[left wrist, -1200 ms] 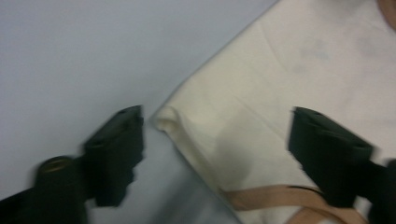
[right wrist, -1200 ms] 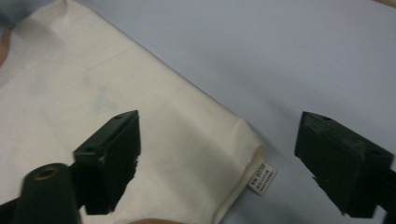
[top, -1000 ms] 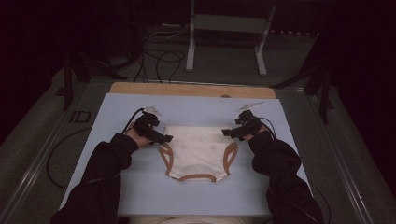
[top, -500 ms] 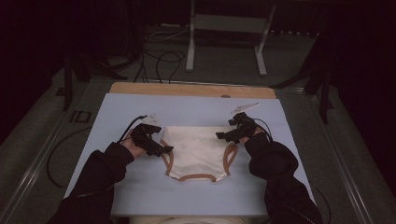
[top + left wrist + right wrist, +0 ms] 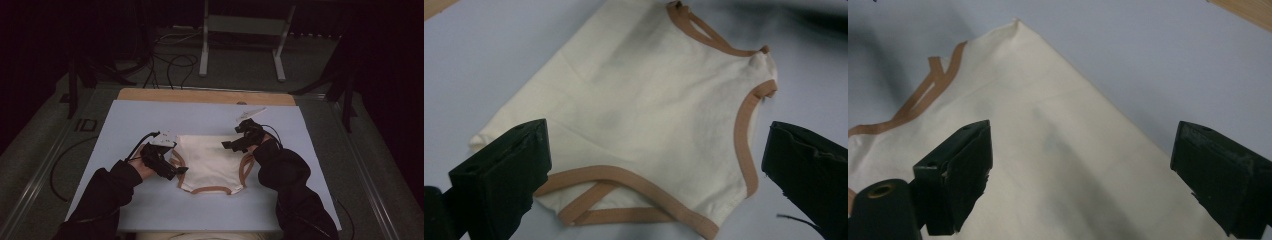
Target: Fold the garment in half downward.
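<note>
A cream garment with tan trim (image 5: 210, 161) lies flat on the pale blue mat (image 5: 125, 120). My left gripper (image 5: 175, 171) sits at the garment's left edge near its lower corner, jaws wide apart with nothing between them; its own view shows the garment (image 5: 644, 115) and the tan-edged openings (image 5: 744, 135) ahead. My right gripper (image 5: 231, 145) hovers over the upper right part of the cloth, also open and empty. Between its jaws lies plain cream fabric (image 5: 1058, 150), with a corner of the garment farther off.
A wooden strip (image 5: 205, 96) borders the mat's far edge. Beyond the table stand a metal frame (image 5: 242, 30) and loose cables (image 5: 170, 65) on the floor. A cable (image 5: 137, 147) trails from the left gripper across the mat.
Both grippers have shifted toward the person along the garment's sides, the left one farther down its left edge. The cloth has not visibly moved.
</note>
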